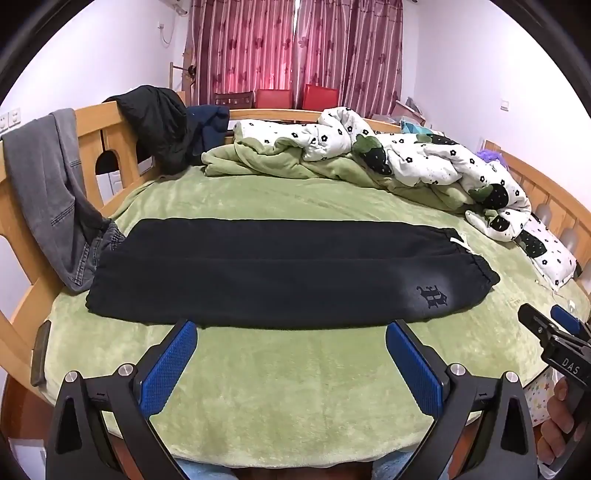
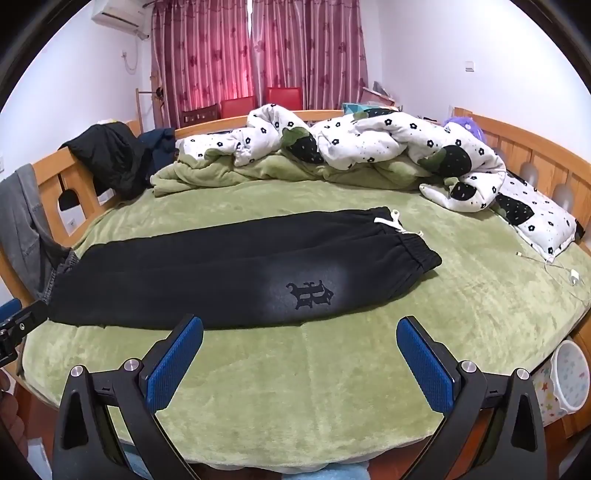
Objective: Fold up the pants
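Pale walls (image 2: 424, 44) are enclosing the room; red flowered curtains (image 1: 295, 48) are hanging closed at the far side, daylight glowing through them; a wooden bed frame (image 1: 107, 136) is ringing a green fleece blanket (image 2: 295, 376); red chairs (image 1: 319, 96) are standing behind it; an air conditioner (image 2: 122, 13) is sitting high up.
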Tool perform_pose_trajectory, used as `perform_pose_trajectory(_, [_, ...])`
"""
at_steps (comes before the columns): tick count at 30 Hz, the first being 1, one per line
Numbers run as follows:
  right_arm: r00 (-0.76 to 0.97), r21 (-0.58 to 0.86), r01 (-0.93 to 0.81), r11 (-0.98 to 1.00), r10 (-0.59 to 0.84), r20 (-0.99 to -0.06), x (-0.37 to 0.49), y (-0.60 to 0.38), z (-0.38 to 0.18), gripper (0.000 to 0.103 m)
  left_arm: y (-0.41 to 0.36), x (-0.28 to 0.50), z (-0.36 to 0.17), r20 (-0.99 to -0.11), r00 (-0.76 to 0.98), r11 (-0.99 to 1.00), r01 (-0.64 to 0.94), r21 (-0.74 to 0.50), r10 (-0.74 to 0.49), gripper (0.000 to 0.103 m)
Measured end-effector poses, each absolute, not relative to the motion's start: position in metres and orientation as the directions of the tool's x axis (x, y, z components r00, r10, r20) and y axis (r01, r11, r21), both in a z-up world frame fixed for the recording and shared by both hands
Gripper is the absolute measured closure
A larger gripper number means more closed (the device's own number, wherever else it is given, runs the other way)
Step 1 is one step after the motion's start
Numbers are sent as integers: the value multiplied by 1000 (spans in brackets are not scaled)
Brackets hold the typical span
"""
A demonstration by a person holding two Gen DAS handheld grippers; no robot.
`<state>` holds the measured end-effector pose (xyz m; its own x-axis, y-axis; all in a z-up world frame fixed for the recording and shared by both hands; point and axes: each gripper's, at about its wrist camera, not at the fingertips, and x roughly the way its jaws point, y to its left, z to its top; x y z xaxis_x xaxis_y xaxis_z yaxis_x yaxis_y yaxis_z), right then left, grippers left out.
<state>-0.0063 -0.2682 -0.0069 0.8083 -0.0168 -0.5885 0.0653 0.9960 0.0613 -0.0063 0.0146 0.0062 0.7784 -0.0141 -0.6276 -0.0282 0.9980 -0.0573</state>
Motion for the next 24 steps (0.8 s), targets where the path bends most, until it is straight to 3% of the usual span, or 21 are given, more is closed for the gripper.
perform_pose_trajectory(24, [812, 93, 73, 993, -5, -584, -13, -271, -9, 0, 14, -10, 12, -618, 785, 997, -4, -78, -45, 0])
